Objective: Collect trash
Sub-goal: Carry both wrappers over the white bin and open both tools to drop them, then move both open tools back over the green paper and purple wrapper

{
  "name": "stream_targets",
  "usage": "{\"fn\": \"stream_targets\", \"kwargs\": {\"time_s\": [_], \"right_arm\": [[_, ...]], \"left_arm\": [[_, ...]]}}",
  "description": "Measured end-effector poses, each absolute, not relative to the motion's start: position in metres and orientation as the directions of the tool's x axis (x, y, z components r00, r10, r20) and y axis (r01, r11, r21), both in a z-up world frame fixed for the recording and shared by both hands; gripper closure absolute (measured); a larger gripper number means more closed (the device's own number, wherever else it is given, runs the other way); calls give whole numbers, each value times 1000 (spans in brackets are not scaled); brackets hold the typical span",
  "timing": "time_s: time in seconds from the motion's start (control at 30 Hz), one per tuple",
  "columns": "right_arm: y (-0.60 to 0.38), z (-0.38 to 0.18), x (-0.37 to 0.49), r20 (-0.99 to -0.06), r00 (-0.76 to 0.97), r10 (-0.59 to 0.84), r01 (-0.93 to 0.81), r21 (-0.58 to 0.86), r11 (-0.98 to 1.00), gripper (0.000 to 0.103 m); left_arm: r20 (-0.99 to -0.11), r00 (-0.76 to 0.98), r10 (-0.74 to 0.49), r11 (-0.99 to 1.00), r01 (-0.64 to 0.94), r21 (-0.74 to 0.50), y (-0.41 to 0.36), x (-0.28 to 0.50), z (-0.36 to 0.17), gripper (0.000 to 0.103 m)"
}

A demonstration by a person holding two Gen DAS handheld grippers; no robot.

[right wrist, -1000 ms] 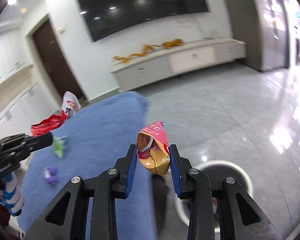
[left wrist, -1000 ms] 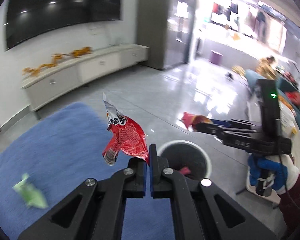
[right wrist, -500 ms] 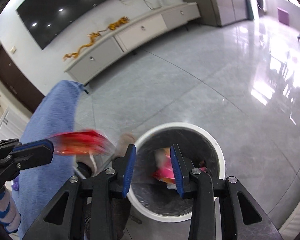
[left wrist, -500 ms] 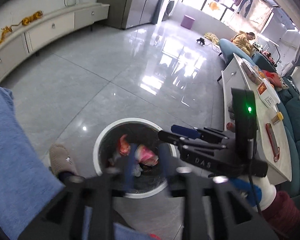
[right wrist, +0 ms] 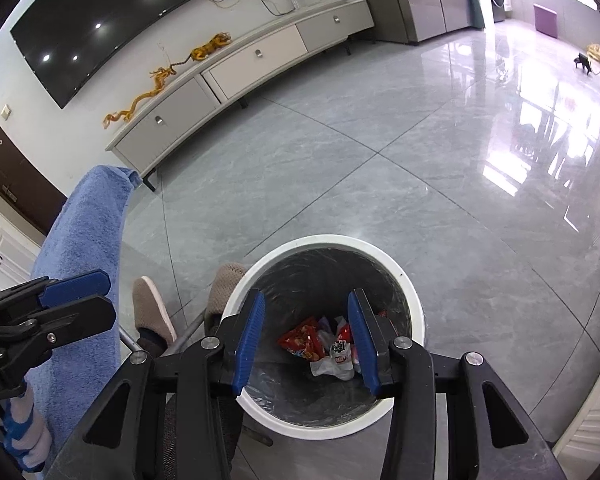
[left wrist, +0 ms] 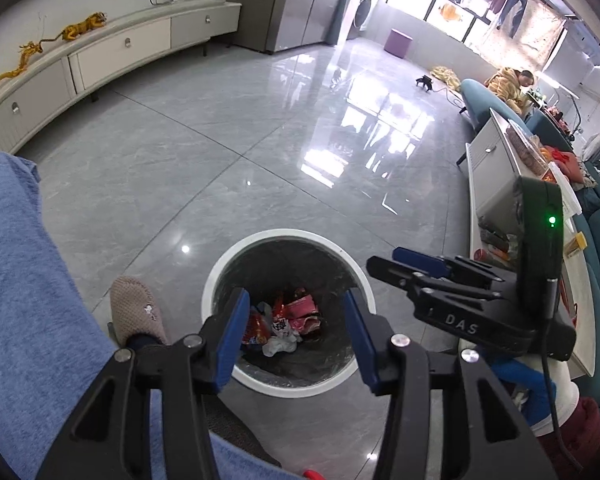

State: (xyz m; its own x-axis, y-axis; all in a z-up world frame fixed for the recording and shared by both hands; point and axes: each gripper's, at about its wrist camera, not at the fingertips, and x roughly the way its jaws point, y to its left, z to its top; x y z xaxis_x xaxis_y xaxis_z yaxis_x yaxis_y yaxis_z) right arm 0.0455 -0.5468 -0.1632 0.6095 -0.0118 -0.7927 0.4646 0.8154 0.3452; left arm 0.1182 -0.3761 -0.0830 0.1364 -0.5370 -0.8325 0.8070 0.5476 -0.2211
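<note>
Left wrist view: the bin (left wrist: pixel 288 236) is a round tub with a white rim and a dark liner, standing on the grey tiled floor (left wrist: pixel 220 140). At its bottom lies the trash (left wrist: pixel 284 324): crumpled red and pink snack wrappers and a scrap of white plastic, bunched together. The left claw (left wrist: pixel 294 336) points steeply down over the bin's near side. Its blue-padded fingers (left wrist: pixel 230 336) stand apart with nothing between them, having just been opening. To the right, the right claw (left wrist: pixel 400 264) reaches in from the side above the bin's right rim, held by a gloved hand (left wrist: pixel 516 384) at the lower right. A blue cloth (left wrist: pixel 24 300) covers the bench on the left, and a slippered foot (left wrist: pixel 138 308) rests between it and the bin.

Right wrist view: the bin (right wrist: pixel 416 308) sits near and central, with the trash (right wrist: pixel 324 344) low in its liner, a red wrapper on the left of the heap and white plastic nearest. The right claw (right wrist: pixel 308 336) tilts down over the opening. Its fingers (right wrist: pixel 250 332) are parted and empty, having just been opening. The left claw (right wrist: pixel 80 296) shows at the left edge, in front of the blue cloth (right wrist: pixel 84 232). Two slippered feet (right wrist: pixel 152 312) stand just left of the bin.
</note>
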Motion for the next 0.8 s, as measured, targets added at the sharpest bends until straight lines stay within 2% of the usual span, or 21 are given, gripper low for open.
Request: {"fn": "stream_targets", "kwargs": {"time_s": [0.37,0.8], "right_arm": [[-518,-114,41,-757,652,-43,414,308,857,60],[-459,-48,47,-714,698,-53,309,234,922,60]], "left_arm": [[-792,208,-574,584,782,-218,-324,118,-45,56],[-739,345,-579,680,704,-205,-223,139,-6,53]]}}
